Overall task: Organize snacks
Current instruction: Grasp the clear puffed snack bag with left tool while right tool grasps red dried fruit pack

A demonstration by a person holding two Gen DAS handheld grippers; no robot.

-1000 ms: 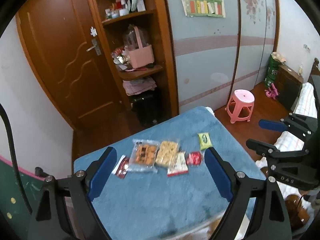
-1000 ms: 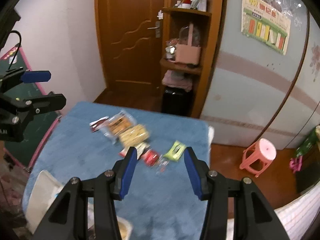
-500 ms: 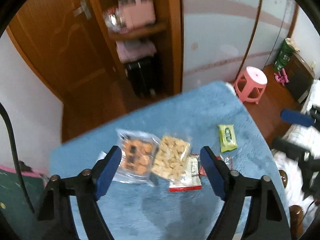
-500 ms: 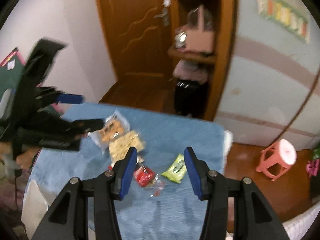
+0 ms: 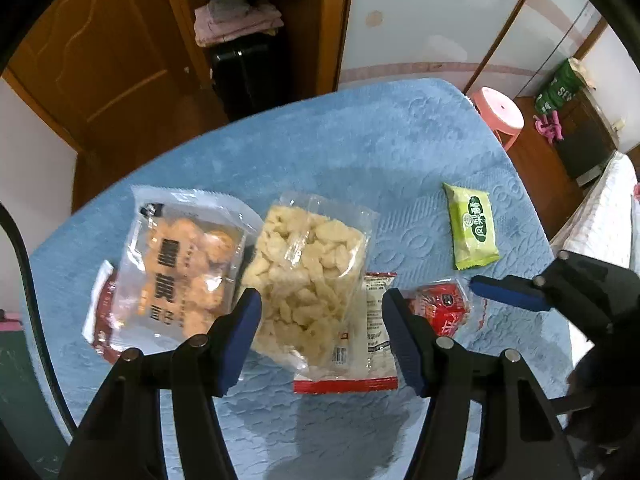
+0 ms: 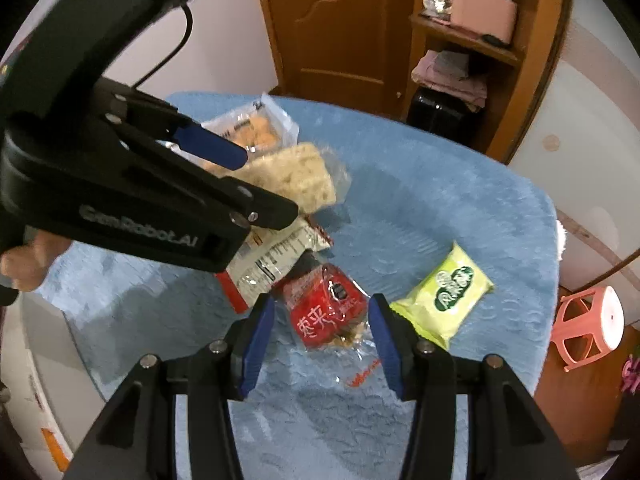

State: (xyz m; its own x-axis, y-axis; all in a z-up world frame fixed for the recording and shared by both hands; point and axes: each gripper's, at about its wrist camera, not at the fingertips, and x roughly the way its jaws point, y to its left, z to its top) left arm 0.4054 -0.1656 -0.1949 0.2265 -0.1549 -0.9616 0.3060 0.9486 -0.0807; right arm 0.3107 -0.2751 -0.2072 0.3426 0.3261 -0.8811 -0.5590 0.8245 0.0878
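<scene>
On the blue surface [image 5: 360, 152], the snacks lie in a loose row. The left gripper [image 5: 320, 332] hovers over the pale puff bag [image 5: 308, 272] at the middle, jaws closing but not yet pressing it. The right gripper [image 6: 320, 340], released, brackets the red packet [image 6: 328, 312]; the green packet [image 6: 444, 292] lies apart at 3 o'clock, the orange bag [image 5: 180, 268] at 9 o'clock of the puffs. All look light, crinkly and slippery; the puffs likely crush easily, so pinching a sealed edge seems safer than squeezing the middle.
</scene>
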